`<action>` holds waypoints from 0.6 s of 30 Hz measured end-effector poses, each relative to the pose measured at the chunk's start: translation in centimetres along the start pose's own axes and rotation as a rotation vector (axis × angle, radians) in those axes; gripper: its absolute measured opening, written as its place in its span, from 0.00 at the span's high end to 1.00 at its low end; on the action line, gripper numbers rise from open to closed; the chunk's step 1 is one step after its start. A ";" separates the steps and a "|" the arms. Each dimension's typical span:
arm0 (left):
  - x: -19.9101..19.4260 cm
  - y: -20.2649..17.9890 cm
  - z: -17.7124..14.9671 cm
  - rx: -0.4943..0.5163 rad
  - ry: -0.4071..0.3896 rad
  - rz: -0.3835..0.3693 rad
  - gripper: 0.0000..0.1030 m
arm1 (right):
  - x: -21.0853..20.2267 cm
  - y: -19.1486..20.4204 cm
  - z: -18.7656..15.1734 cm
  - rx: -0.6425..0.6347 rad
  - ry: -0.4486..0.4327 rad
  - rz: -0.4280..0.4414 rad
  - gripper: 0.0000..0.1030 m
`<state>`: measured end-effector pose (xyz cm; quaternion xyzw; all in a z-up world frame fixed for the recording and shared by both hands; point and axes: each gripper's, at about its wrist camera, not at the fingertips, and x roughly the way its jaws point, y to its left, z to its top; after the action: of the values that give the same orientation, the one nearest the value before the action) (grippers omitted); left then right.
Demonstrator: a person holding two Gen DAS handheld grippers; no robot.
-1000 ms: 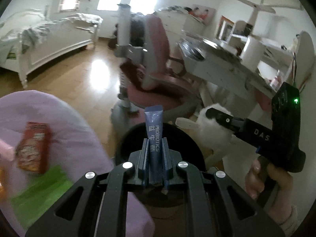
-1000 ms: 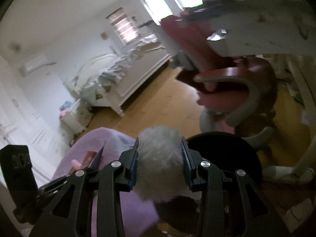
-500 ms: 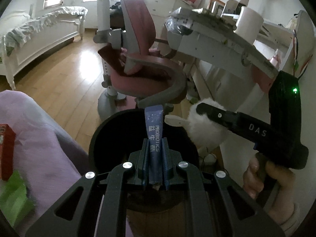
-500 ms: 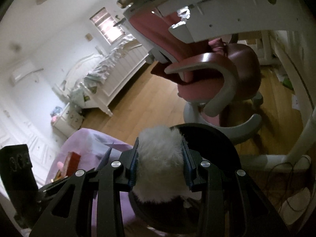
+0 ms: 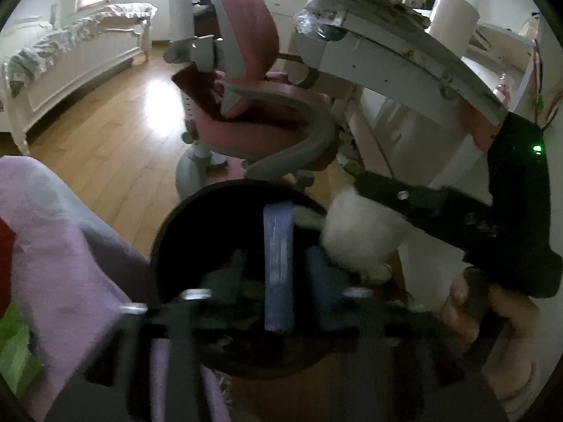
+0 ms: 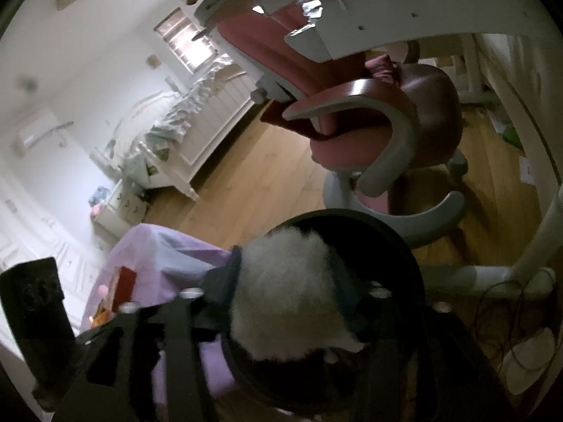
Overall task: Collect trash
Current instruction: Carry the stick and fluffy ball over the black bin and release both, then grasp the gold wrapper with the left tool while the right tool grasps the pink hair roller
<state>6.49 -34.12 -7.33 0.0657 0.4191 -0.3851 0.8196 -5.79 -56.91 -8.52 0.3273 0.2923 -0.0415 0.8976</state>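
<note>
Hovering over the black trash bin [image 5: 165, 246]: left gripper [image 5: 278, 267] opening up, blue sachet [image 5: 278, 263] standing loose between the spreading pads, right above the bin's mouth. Over on the right, right gripper [image 6: 292, 288] also opening, white fluffy ball [image 6: 285, 292] sitting between its jaws over the bin. Only showing in the left view: hand [image 5: 492, 320] gripping the right handle. Only showing in the right view: cables on the floor [image 6: 506, 302]. Lilac cloth [image 5: 59, 246] lying left of the bin.
</note>
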 end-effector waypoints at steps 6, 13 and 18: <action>-2.0 0.8 -0.2 -0.008 -0.058 0.041 0.19 | -0.4 0.1 0.0 0.014 -0.011 -0.003 0.22; -6.2 4.8 -1.4 -0.098 -0.122 0.084 0.19 | 0.4 3.1 -0.8 -0.029 0.032 0.016 0.21; -10.9 10.4 -3.3 -0.209 -0.200 0.156 0.17 | 2.1 7.7 -2.1 -0.113 0.098 0.055 0.21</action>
<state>7.65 -19.22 -3.68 -0.0262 0.3669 -0.2794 0.8869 -3.02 -49.38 -6.66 0.2857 0.3285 0.0158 0.9001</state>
